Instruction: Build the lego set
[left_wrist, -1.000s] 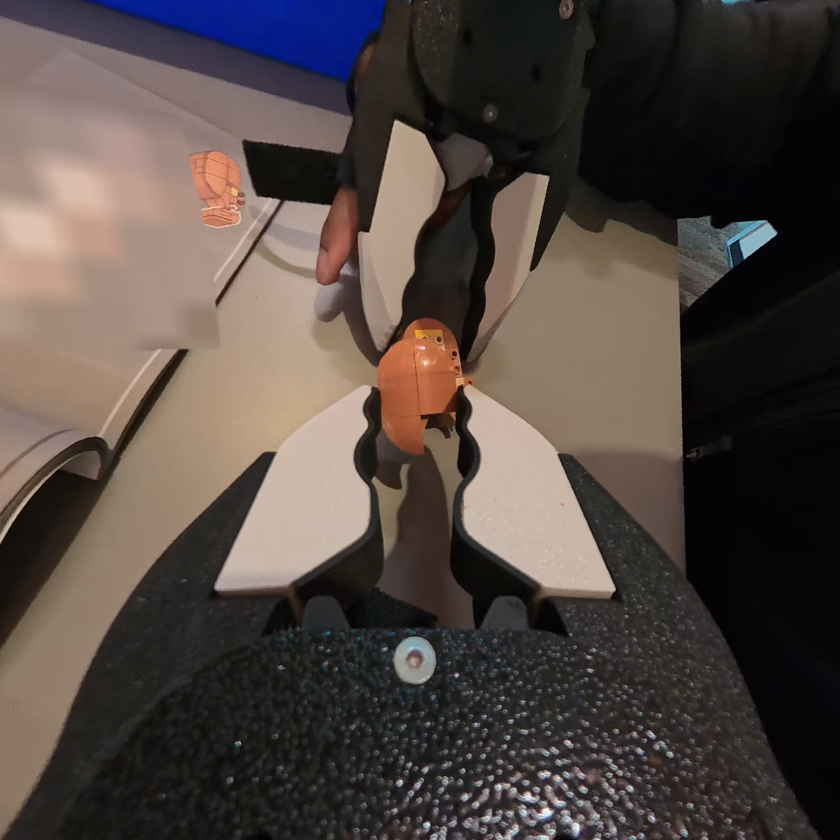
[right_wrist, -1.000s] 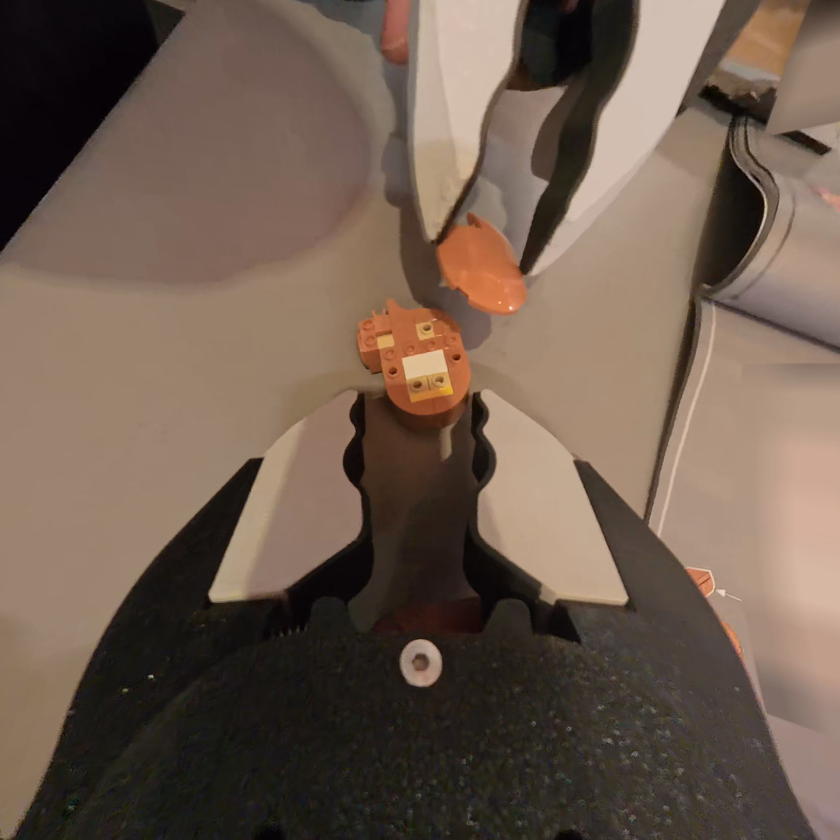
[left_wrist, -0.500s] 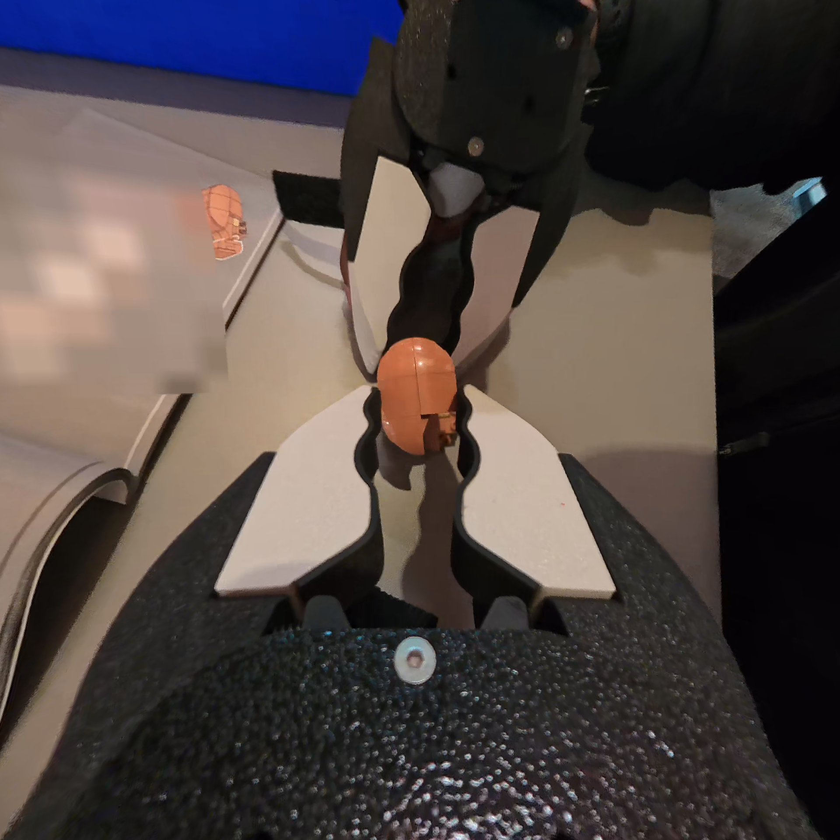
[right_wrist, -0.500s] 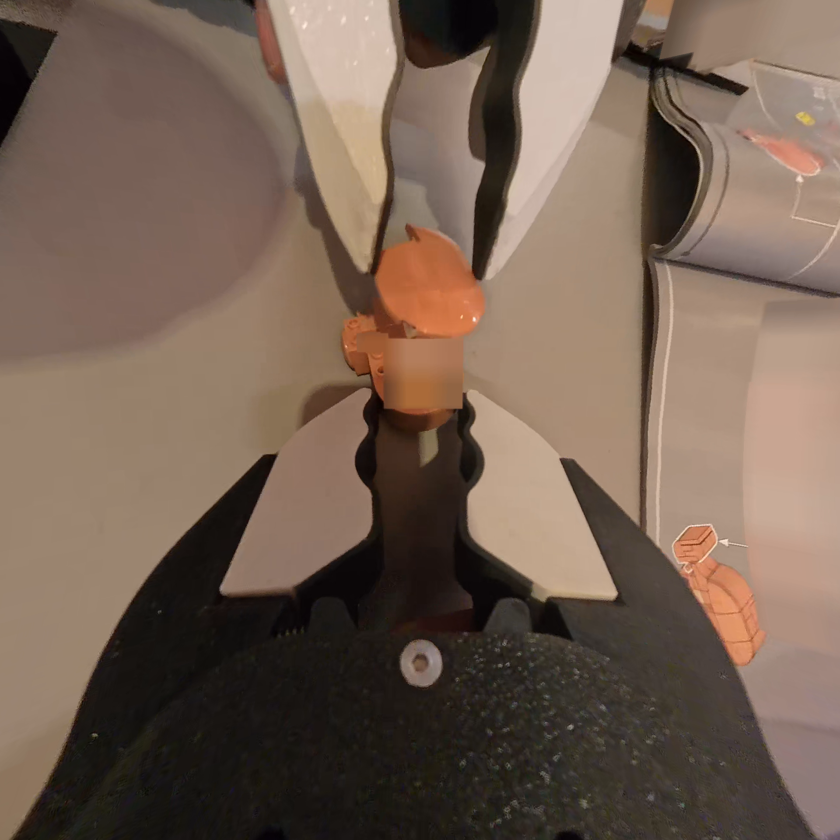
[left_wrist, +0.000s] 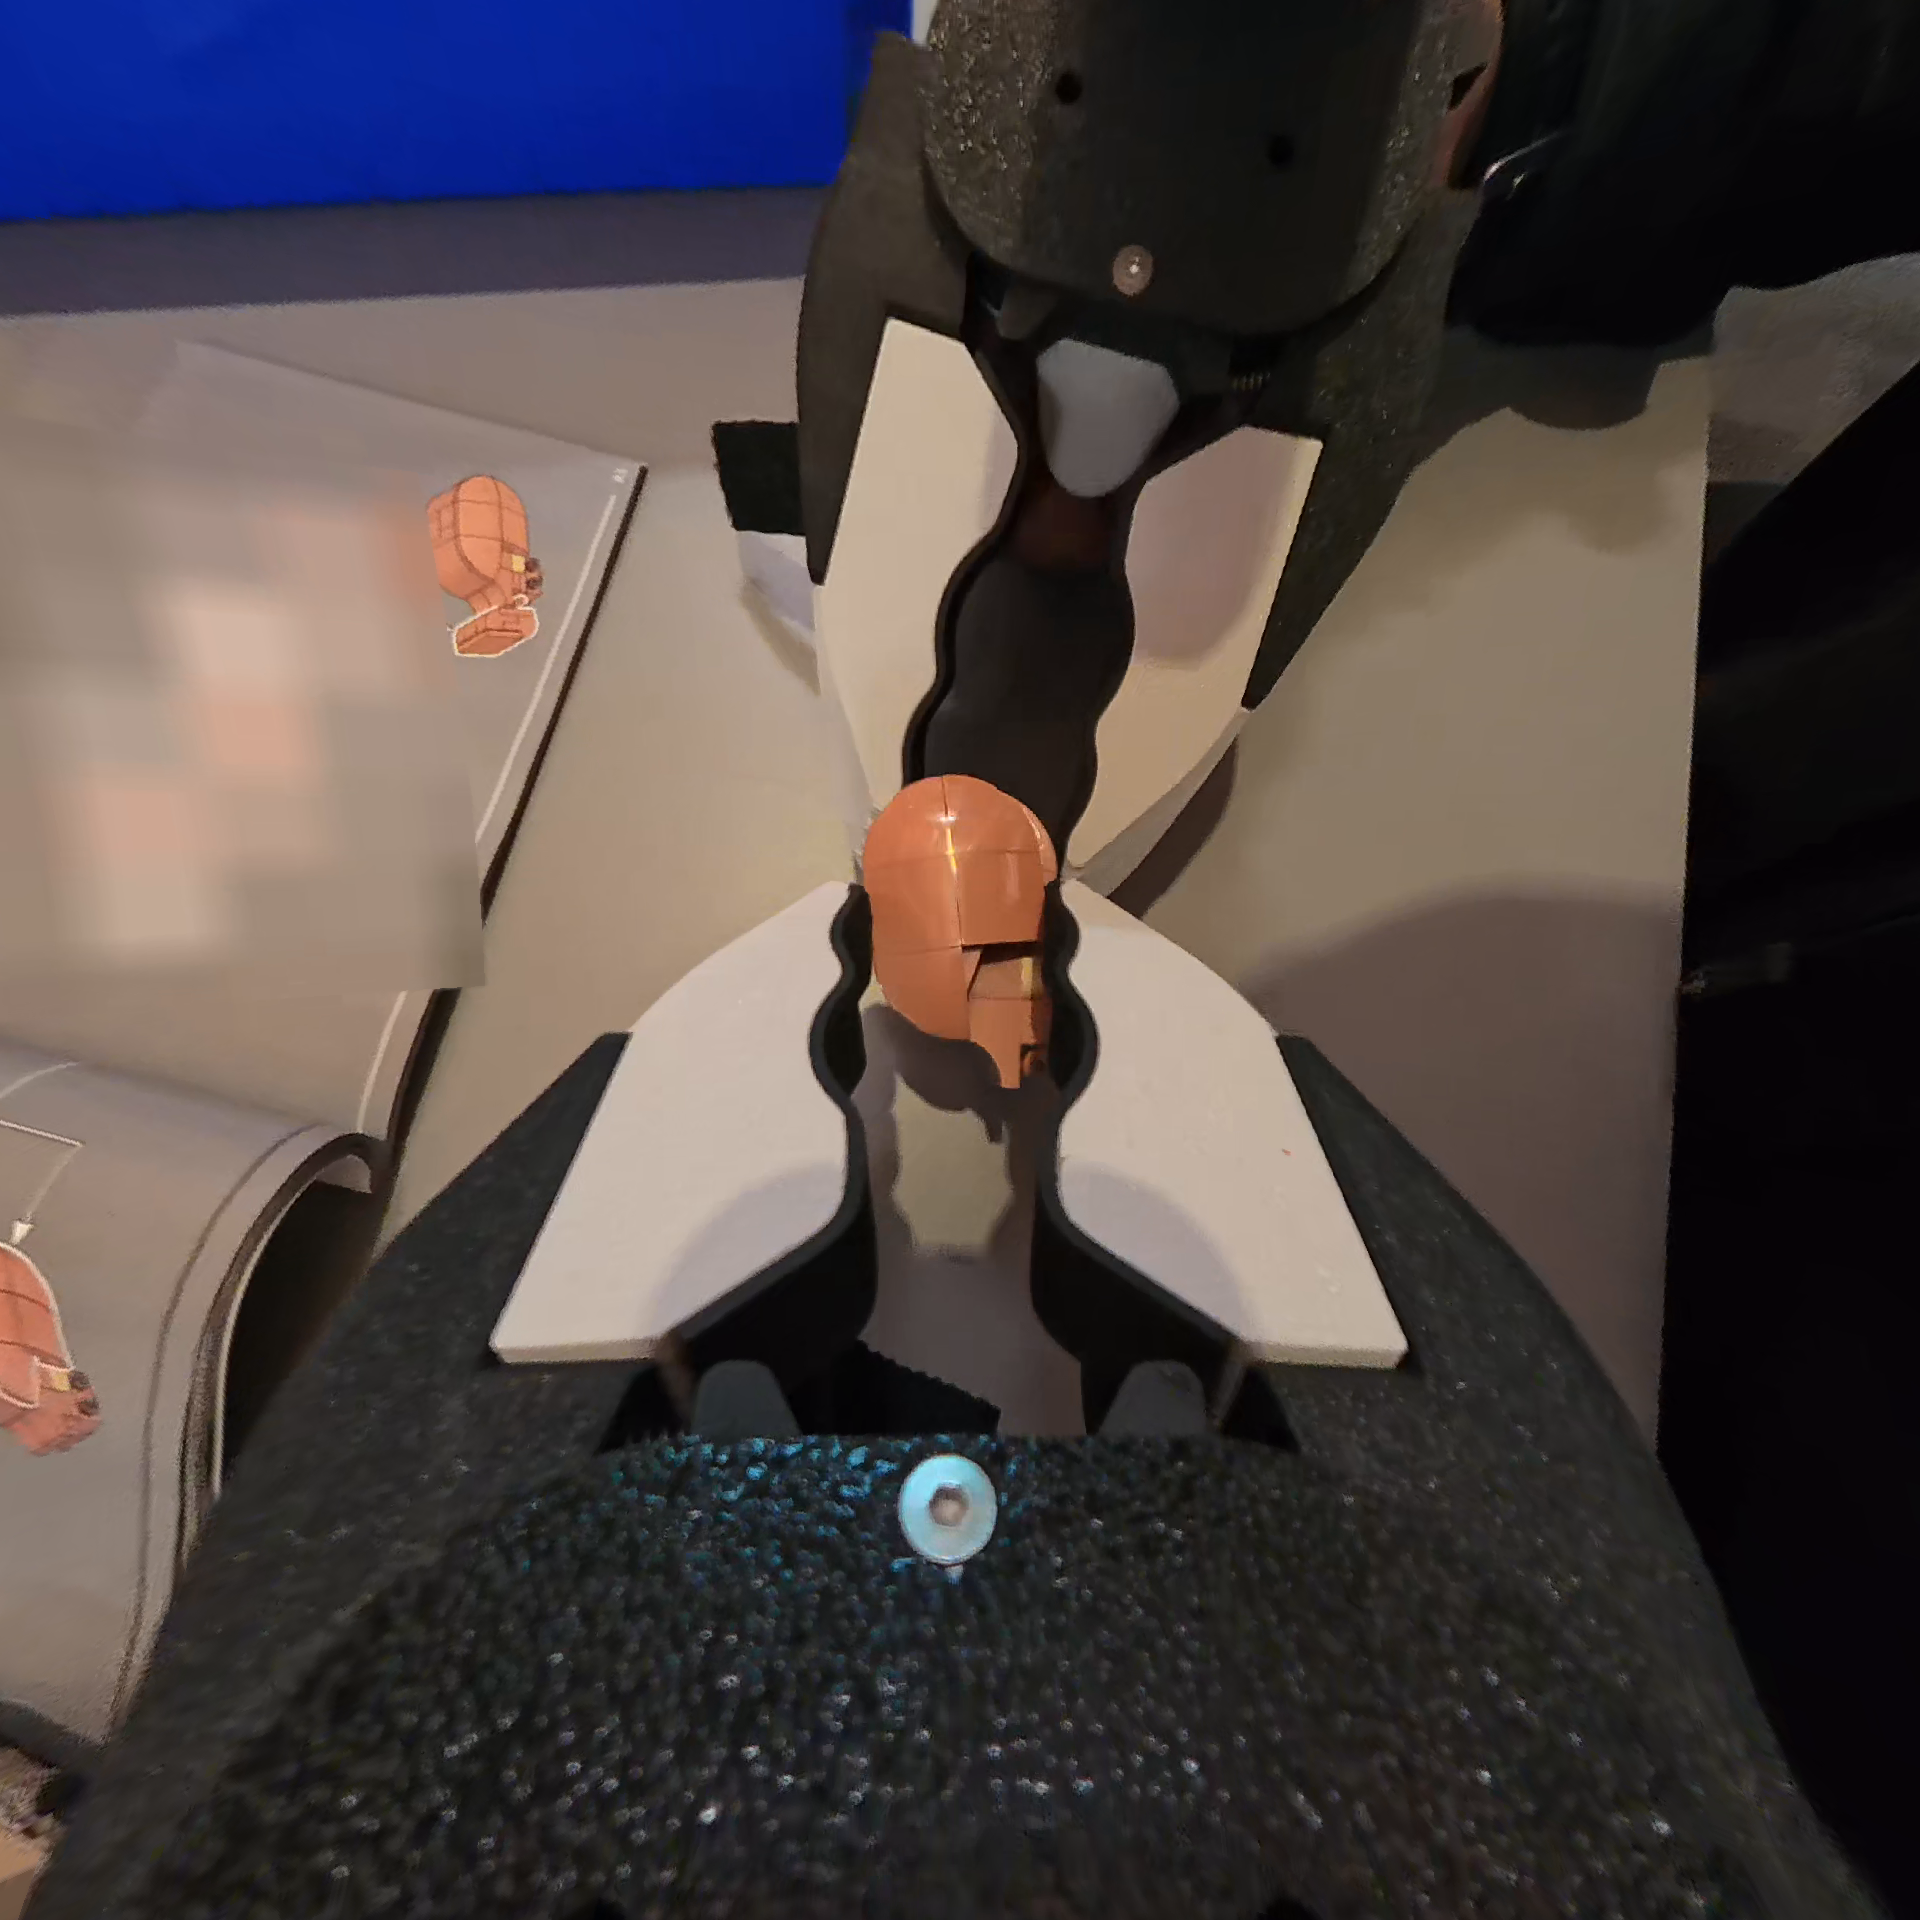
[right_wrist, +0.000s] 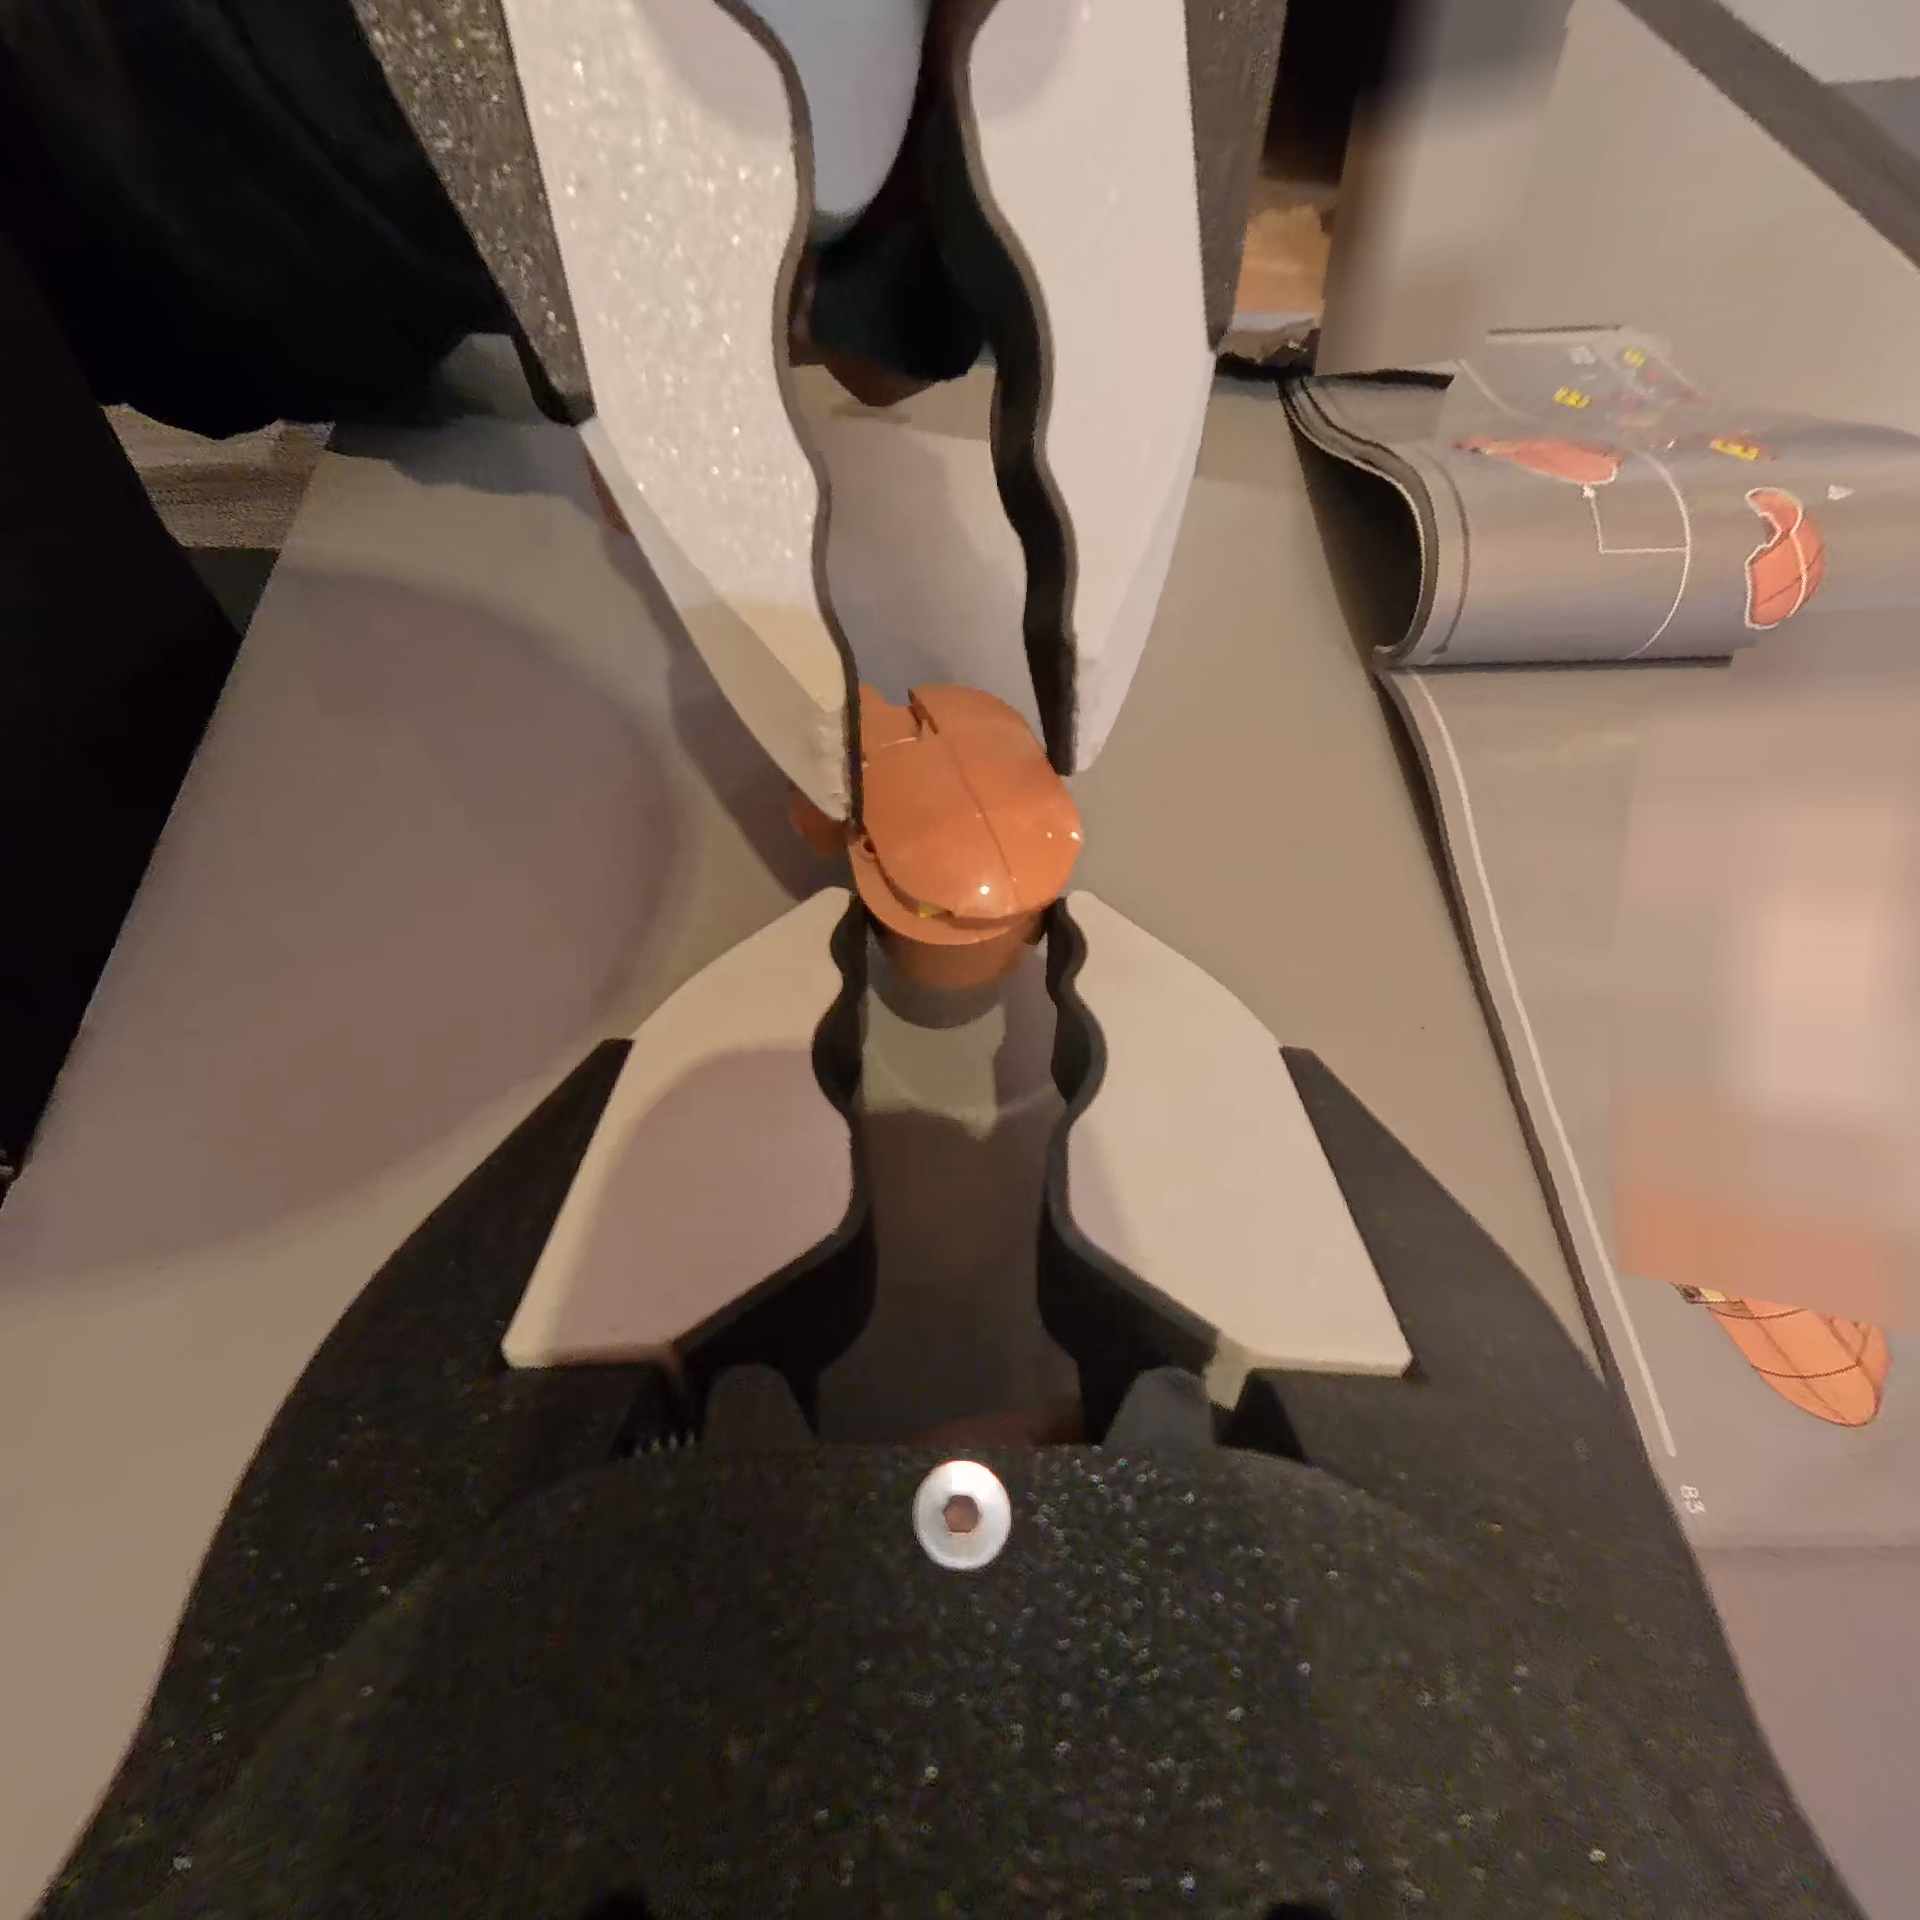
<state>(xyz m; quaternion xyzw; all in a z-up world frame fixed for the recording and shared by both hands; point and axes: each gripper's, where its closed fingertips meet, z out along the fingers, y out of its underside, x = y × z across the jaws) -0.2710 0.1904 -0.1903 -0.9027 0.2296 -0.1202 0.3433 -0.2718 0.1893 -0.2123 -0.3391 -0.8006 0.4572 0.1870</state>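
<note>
my left gripper (left_wrist: 956, 935) has its jaws clamped on the curved brown cap (left_wrist: 961, 894), gripping its two sides at the tips. my right gripper (right_wrist: 956, 920) faces it from the other side, jaws clamped on the brown model (right_wrist: 951, 951) just under the cap. the cap sits on top of the model, touching it, with a thin gap showing at the near edge in the right wrist view. both are held above the grey surface (left_wrist: 1455, 831), between the two grippers. an open booklet (left_wrist: 312, 665) lies on the surface to my left.
</note>
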